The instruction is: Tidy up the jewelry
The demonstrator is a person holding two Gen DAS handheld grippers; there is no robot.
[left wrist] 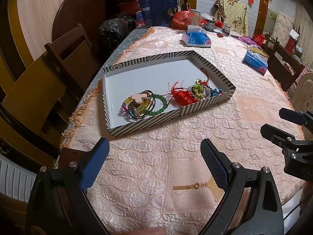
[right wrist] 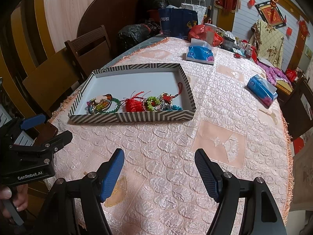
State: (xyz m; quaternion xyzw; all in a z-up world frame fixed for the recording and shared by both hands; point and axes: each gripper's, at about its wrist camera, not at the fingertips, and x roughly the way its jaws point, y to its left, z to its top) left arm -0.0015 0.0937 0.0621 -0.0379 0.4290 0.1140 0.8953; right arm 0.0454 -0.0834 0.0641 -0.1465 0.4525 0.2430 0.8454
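Note:
A striped shallow box (left wrist: pixel 148 122) (right wrist: pixel 137 117) sits on the pink tablecloth. Inside lie a green bead bracelet (left wrist: pixel 162 102) (right wrist: pixel 117 105), a tangle of coloured beads with a pale charm (left wrist: pixel 137 102) (right wrist: pixel 99 101), a red tassel (left wrist: pixel 183 97) (right wrist: pixel 133 103) and more beaded pieces with a red knot (left wrist: pixel 203 90) (right wrist: pixel 162 101). My left gripper (left wrist: pixel 154 156) is open and empty over the cloth, short of the box. My right gripper (right wrist: pixel 159 166) is open and empty, also short of the box. Each gripper shows in the other's view, the right one (left wrist: pixel 283 125) and the left one (right wrist: pixel 49 127).
Two blue tissue packs (left wrist: pixel 196 38) (left wrist: pixel 255 59) lie farther back on the table (left wrist: pixel 195 146). Bags, bottles and jars crowd the far end (left wrist: pixel 176 15). Wooden chairs (left wrist: pixel 74 58) stand at the left edge. Another chair (left wrist: pixel 283 66) stands at the right.

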